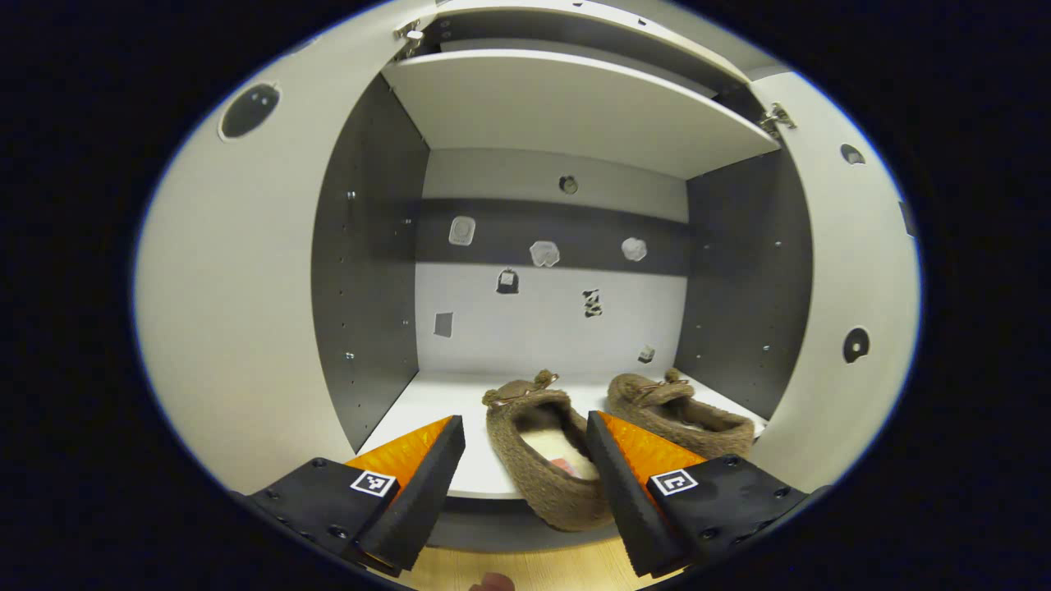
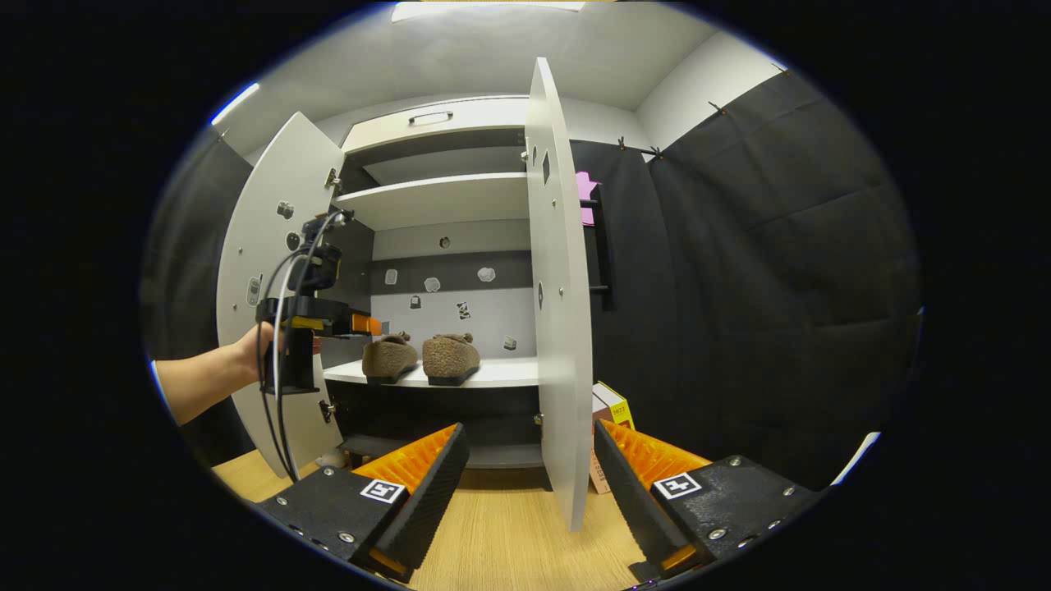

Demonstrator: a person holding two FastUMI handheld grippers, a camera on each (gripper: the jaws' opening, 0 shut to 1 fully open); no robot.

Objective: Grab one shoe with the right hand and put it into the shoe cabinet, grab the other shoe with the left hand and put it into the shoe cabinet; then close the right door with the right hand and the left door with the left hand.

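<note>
On the cabinet's shelf (image 1: 427,402) both soft, light slippers sit side by side, left shoe (image 1: 546,455) and right shoe (image 1: 681,414). Left gripper (image 1: 525,468) and right gripper (image 2: 530,476) both gape empty. Next, the stiff right door (image 2: 558,295) probably wants pushing at its outer edge.

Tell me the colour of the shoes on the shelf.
Brown shoes, fuzzy-textured; clearest in the left gripper view.
</note>
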